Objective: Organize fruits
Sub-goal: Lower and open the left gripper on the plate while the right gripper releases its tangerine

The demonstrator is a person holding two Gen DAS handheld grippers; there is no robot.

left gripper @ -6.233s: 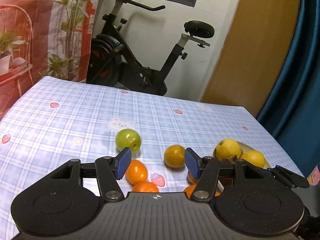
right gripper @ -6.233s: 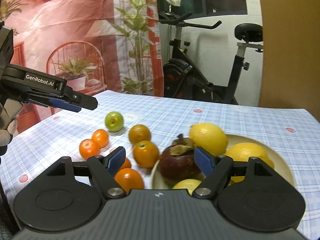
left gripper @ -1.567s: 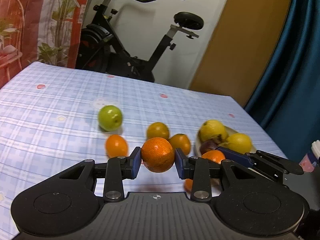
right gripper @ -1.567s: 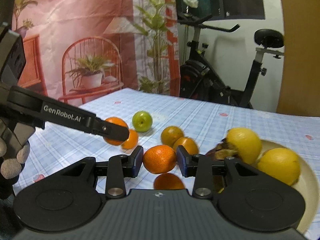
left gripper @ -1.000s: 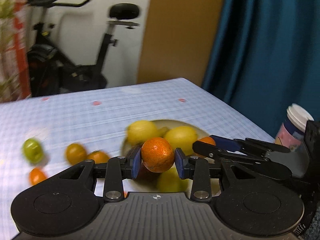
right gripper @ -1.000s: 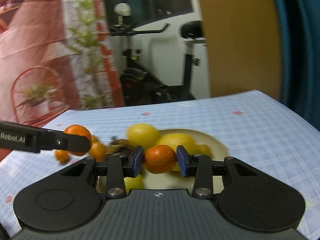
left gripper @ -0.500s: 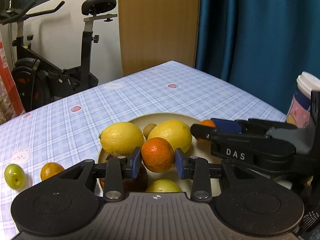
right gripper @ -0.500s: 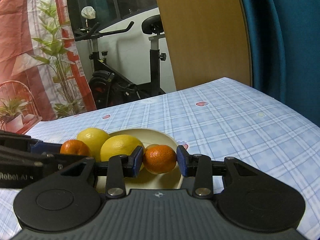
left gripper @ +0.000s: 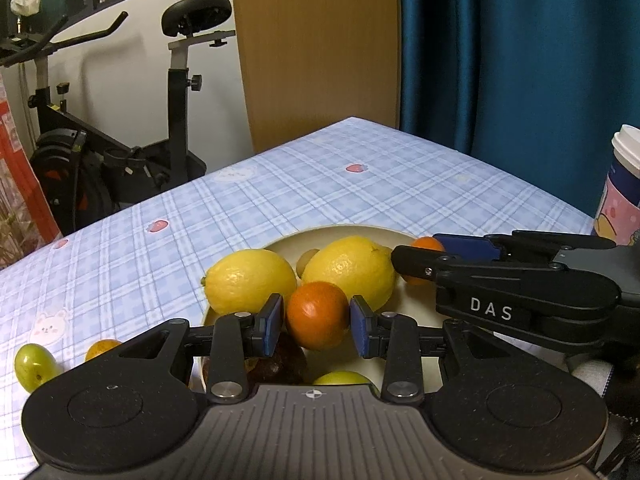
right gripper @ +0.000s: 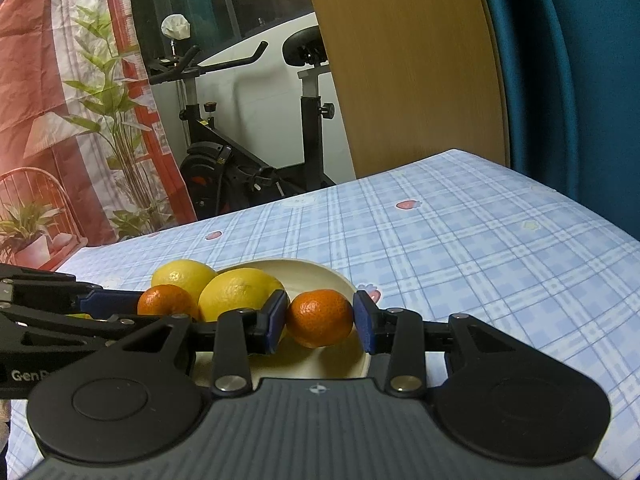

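Observation:
My left gripper (left gripper: 317, 319) stands over the cream plate (left gripper: 408, 364) with an orange (left gripper: 317, 314) between its blue pads, which have parted slightly; small gaps show on both sides. My right gripper (right gripper: 320, 322) has a second orange (right gripper: 319, 317) between its pads over the plate's right rim (right gripper: 348, 284), also with slim gaps. Two lemons (left gripper: 250, 280) (left gripper: 352, 268), a dark mangosteen (left gripper: 276, 364) and a greenish fruit (left gripper: 340, 378) lie on the plate. The right gripper shows in the left wrist view (left gripper: 416, 258).
A green apple (left gripper: 34, 362) and an orange (left gripper: 100, 350) lie on the checked tablecloth left of the plate. A paper cup (left gripper: 624, 192) stands at the right edge. An exercise bike (right gripper: 248, 160) is behind the table.
Both grippers swung from the loose fruit to the plate with an orange each and lowered. Over the last half second both pairs of pads have parted a little around their oranges.

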